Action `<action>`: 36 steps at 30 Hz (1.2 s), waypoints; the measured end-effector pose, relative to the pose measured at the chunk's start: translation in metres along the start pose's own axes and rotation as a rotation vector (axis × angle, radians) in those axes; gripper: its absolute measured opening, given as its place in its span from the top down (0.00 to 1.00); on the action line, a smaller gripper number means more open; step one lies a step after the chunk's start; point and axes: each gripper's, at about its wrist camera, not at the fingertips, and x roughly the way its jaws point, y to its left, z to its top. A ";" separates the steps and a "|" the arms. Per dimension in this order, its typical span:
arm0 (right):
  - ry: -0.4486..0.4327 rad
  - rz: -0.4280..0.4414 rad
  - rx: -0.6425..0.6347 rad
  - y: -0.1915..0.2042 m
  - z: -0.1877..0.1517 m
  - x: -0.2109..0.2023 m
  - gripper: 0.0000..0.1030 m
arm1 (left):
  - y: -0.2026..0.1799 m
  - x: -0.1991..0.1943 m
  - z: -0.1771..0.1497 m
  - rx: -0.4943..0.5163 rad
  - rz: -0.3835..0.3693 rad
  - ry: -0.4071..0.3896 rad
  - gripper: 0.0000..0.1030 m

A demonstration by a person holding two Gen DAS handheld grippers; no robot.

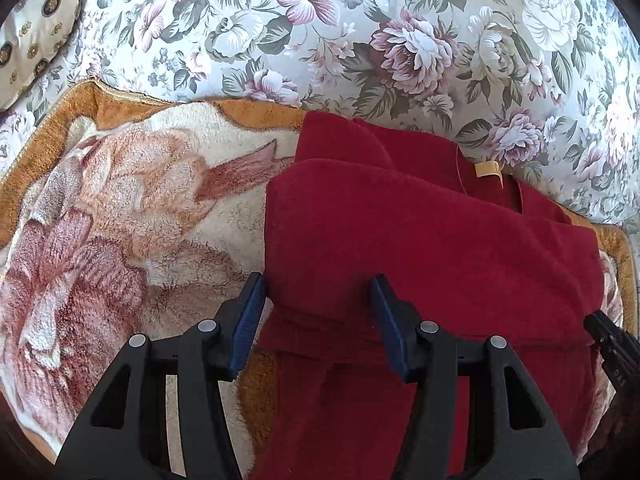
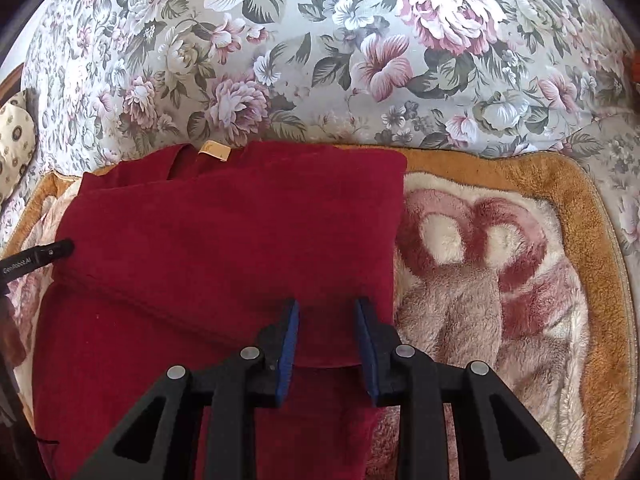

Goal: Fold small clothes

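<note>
A dark red garment (image 1: 420, 248) lies partly folded on a fluffy blanket, with a tan neck label (image 1: 486, 169) at its far edge. Its upper part is folded down over the lower part. My left gripper (image 1: 318, 284) is open, its blue pads either side of the fold's left corner. In the right wrist view the same garment (image 2: 224, 240) fills the middle, its label (image 2: 214, 150) at the top. My right gripper (image 2: 326, 306) is open over the fold's right corner. The right gripper's tip shows in the left wrist view (image 1: 608, 336), and the left gripper's tip in the right wrist view (image 2: 48, 256).
The fluffy blanket (image 1: 120, 216) with orange border and pink flowers lies under the garment; it also shows in the right wrist view (image 2: 500, 264). Behind is floral upholstery (image 1: 360, 40). A cream patterned cushion (image 1: 36, 28) sits at the far left.
</note>
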 end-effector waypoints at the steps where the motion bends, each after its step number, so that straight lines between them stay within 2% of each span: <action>1: 0.014 -0.009 -0.001 0.001 0.002 -0.002 0.74 | -0.001 -0.004 -0.002 0.004 0.000 -0.003 0.48; 10: -0.017 0.105 0.040 0.025 -0.019 -0.057 0.74 | -0.009 -0.072 -0.035 0.082 -0.011 -0.052 0.48; 17: -0.011 0.114 0.055 0.038 -0.048 -0.082 0.74 | -0.001 -0.112 -0.077 0.101 0.003 -0.085 0.48; 26: -0.007 0.100 0.049 0.049 -0.086 -0.104 0.74 | 0.003 -0.130 -0.112 0.099 -0.041 -0.081 0.48; 36: 0.015 0.098 0.084 0.041 -0.122 -0.110 0.70 | 0.001 -0.127 -0.140 0.117 -0.077 -0.049 0.48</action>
